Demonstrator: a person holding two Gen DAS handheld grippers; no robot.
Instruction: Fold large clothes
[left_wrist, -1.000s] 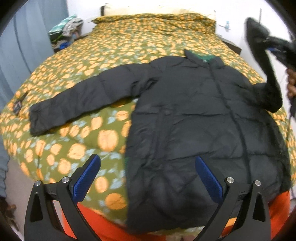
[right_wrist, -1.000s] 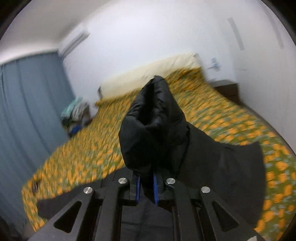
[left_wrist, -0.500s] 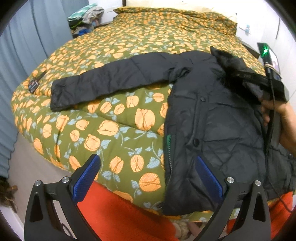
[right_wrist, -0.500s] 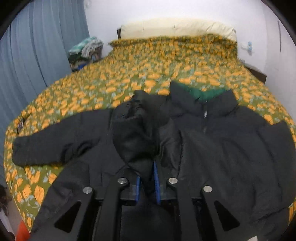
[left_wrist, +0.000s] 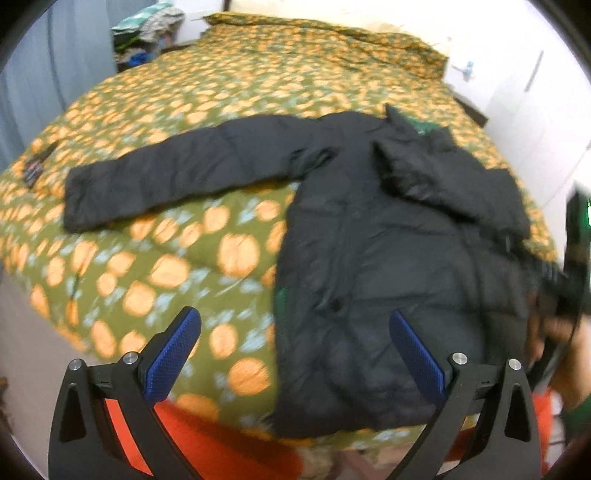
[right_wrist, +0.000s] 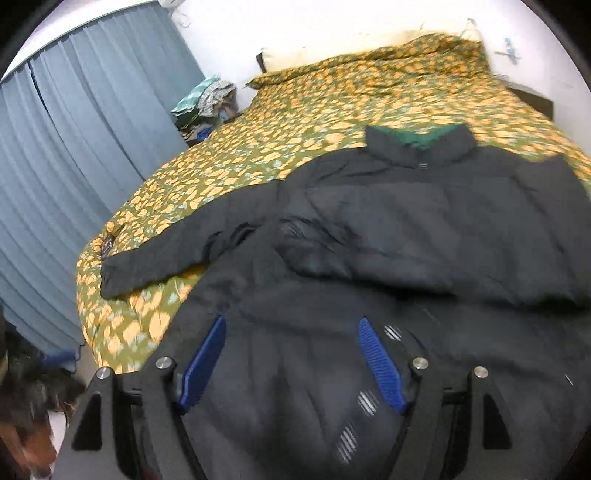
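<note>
A black puffer jacket (left_wrist: 388, 266) lies on the bed, collar toward the pillows. One sleeve (left_wrist: 177, 177) stretches out flat to the left. The other sleeve (left_wrist: 439, 181) is folded across the chest, also seen in the right wrist view (right_wrist: 406, 251). My left gripper (left_wrist: 295, 343) is open and empty above the jacket's lower left hem. My right gripper (right_wrist: 291, 354) is open and empty over the jacket's (right_wrist: 332, 369) lower body; it also shows blurred at the right edge of the left wrist view (left_wrist: 569, 280).
The bed has an orange-flowered green cover (left_wrist: 184, 258) over an orange sheet (left_wrist: 229, 450). A small dark object (left_wrist: 35, 168) lies near the bed's left edge. Blue curtains (right_wrist: 74, 184) hang at left. A pile of clothes (right_wrist: 207, 103) sits beside the headboard.
My right gripper has let go of the sleeve, which now rests across the jacket's chest, and has pulled back toward the hem with its jaws open. The left gripper stayed open.
</note>
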